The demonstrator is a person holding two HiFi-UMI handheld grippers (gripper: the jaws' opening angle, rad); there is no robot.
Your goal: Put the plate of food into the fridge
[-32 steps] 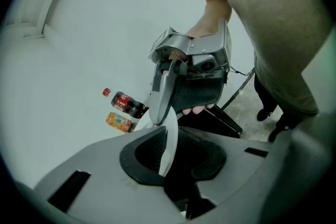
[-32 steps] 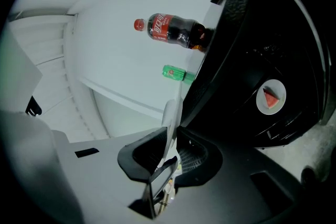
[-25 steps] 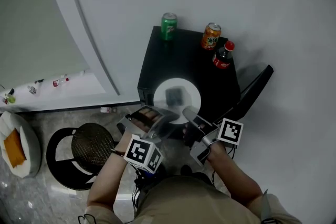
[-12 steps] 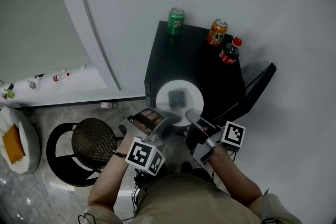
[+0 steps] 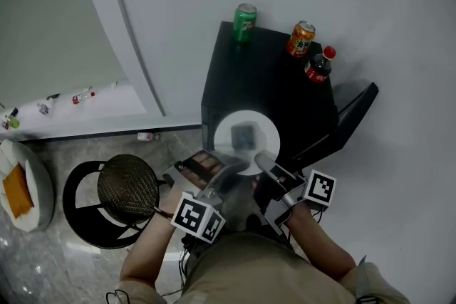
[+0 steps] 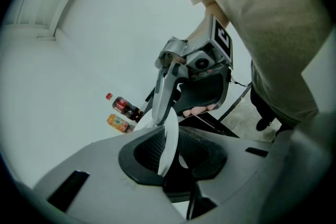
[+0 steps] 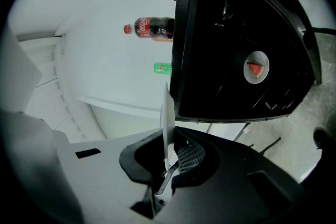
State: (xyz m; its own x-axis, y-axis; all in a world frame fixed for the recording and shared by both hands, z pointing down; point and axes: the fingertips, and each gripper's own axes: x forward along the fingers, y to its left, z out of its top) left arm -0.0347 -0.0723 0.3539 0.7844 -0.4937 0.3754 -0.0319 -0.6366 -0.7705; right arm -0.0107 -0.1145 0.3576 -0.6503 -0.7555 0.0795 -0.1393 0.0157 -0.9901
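At the far left of the head view, a round white dish point(image 5: 44, 190) holds an orange piece. Beside it, a black stool point(image 5: 127, 189) with a mesh seat stands on the grey marble floor point(image 5: 43, 267).

The left tool point(image 5: 225, 167) is clamped on the near-left rim of the white plate point(image 5: 226, 143). Its own view shows that rim edge-on, pinched between the two pads.

The plate is held roughly level in the air, just in front of the black fridge point(image 5: 263, 78). It sits over the fridge's front edge and outside it. A dark, blurred piece of food point(image 5: 244, 132) lies at its middle.

The right tool point(image 5: 262, 160) grips the near-right rim. Its jaws have just been closing, and the plate's edge stands between them, pressed from both sides.

Three drinks stand on the fridge top:
- a green can point(image 5: 244, 21) at the back left
- an orange can point(image 5: 301, 38) at the back right
- a red-capped cola bottle point(image 5: 318, 66) just beside the orange can

Farthest right, the fridge door point(image 5: 349, 114) angles out, open, from the front right corner.
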